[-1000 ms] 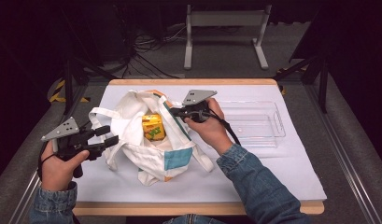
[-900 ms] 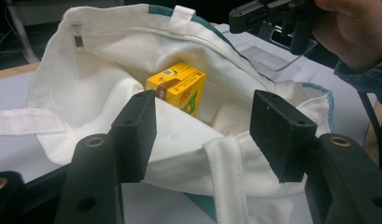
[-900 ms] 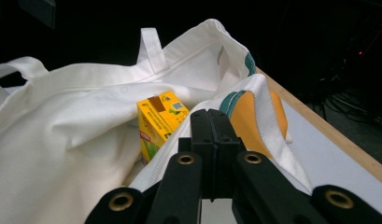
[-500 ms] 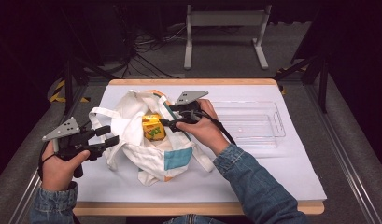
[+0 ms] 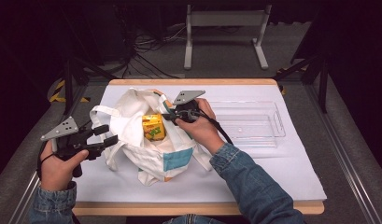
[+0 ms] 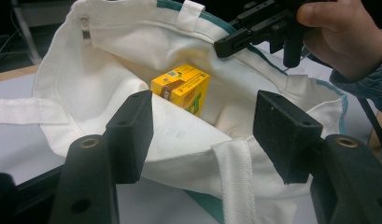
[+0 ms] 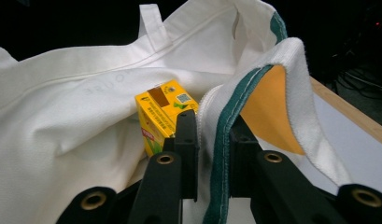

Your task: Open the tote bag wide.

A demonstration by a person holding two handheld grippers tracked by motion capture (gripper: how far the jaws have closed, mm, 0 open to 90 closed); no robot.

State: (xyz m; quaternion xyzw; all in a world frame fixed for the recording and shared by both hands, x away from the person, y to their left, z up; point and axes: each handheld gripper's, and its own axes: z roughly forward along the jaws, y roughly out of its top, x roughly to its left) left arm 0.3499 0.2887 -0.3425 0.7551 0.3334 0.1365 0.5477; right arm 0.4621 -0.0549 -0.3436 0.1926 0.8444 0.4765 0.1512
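Note:
A white tote bag [image 5: 146, 149] with green trim lies open on the table, with a yellow drink carton [image 5: 152, 127] inside it. My right gripper [image 5: 169, 116] is at the bag's right rim. In the right gripper view its jaws have just been closing and now pinch the green-edged rim [image 7: 221, 140], with the carton [image 7: 160, 112] just beyond. My left gripper [image 5: 107, 135] is at the bag's left side. Its jaws [image 6: 205, 121] have opened slightly and stand wide, with the near rim and a strap [image 6: 233, 172] lying loosely between them. The carton [image 6: 181, 88] and the right gripper [image 6: 226, 44] show beyond.
A clear plastic tray [image 5: 268, 126] sits to the right of the bag on the white sheet [image 5: 272, 172] that covers the table. A metal stand [image 5: 226, 18] and cables are on the floor beyond the far edge.
My right gripper has shifted a little to the left and nearer along the bag's rim and now grips it there. The left hand and the carton have stayed put.

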